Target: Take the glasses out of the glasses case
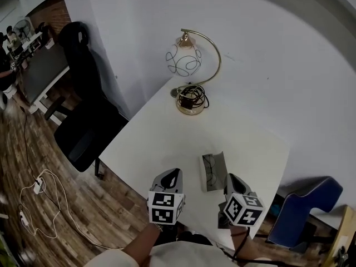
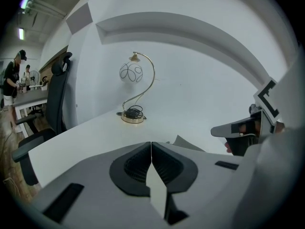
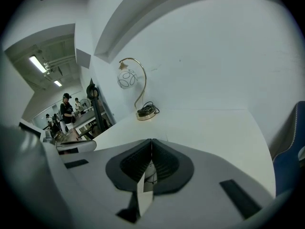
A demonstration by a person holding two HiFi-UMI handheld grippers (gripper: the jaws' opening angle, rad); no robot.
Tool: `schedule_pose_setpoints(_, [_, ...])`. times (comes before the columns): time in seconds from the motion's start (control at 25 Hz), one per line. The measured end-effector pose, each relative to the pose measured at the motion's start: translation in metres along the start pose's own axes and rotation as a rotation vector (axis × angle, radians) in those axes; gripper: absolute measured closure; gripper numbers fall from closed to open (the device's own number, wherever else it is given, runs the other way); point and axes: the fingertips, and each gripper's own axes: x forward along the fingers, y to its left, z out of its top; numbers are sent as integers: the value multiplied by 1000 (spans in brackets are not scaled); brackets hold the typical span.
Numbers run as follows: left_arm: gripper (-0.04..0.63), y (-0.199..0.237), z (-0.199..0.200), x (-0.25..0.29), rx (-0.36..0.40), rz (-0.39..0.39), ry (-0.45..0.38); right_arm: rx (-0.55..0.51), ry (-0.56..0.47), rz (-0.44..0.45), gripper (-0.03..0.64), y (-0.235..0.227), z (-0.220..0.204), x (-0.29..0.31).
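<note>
An open grey glasses case [image 1: 218,164] lies near the front edge of the white table [image 1: 167,138]. Dark thin-framed glasses [image 1: 208,169] rest inside it. My left gripper [image 1: 173,175] hovers just left of the case, its jaws pressed together and holding nothing. My right gripper [image 1: 230,178] sits just right of the case, also shut and holding nothing. In the left gripper view the shut left gripper [image 2: 151,146] points at the lamp, with a corner of the case [image 2: 187,143] showing beyond it. In the right gripper view the right gripper [image 3: 151,143] is shut as well.
A gold arc lamp with a glass globe [image 1: 183,60] and a coiled cable on its base [image 1: 192,100] stands at the table's far corner. A black office chair [image 1: 83,115] is to the left and a blue chair [image 1: 308,202] to the right. Cables [image 1: 39,191] lie on the wooden floor.
</note>
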Motion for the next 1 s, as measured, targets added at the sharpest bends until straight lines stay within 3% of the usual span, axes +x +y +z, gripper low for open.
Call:
schedule_pose_setpoints(0.32, [575,23,-16,-3,-29,23,24,-64,80,0,584,18,-18,22])
schedule_pose_setpoints(1.0, [575,36,-35,17,-39,-30,49,-142,205,-65,581,13,-43,47])
